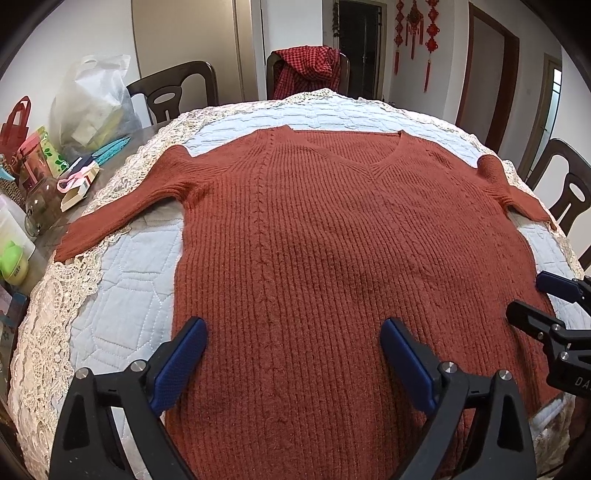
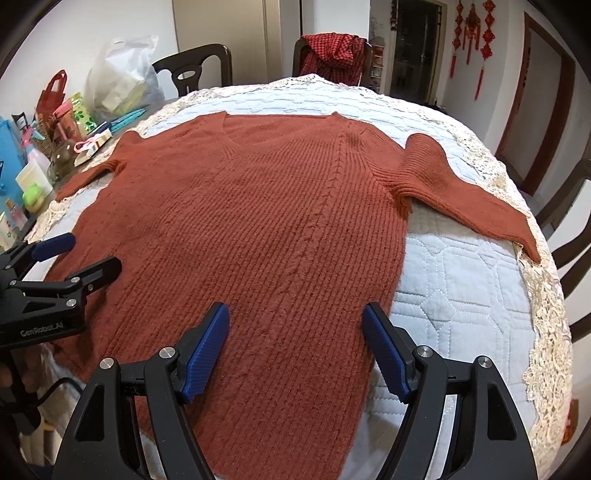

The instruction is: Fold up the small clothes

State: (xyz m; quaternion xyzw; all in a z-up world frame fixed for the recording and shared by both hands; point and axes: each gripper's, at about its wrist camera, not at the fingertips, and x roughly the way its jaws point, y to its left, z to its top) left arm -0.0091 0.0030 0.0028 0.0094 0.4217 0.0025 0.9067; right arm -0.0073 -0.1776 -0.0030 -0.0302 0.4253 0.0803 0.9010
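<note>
Hovering over the sweater's (image 1: 314,240) hem end, the left gripper (image 1: 293,356) and right gripper (image 2: 295,343) are both standing spread, pinching nothing. The sweater is lying flat, front up, on the quilt (image 2: 461,277) covering the table, sleeves out sideways. Judging a fold is coming, each gripper should be pinching only the sweater, not the quilt. The left view is showing the sweater's left sleeve whole; the right view is showing the other to its cuff.

Home dining room: wooden chairs (image 1: 173,90), quilted tablecloth (image 1: 122,280), red knot ornaments (image 1: 413,29)
</note>
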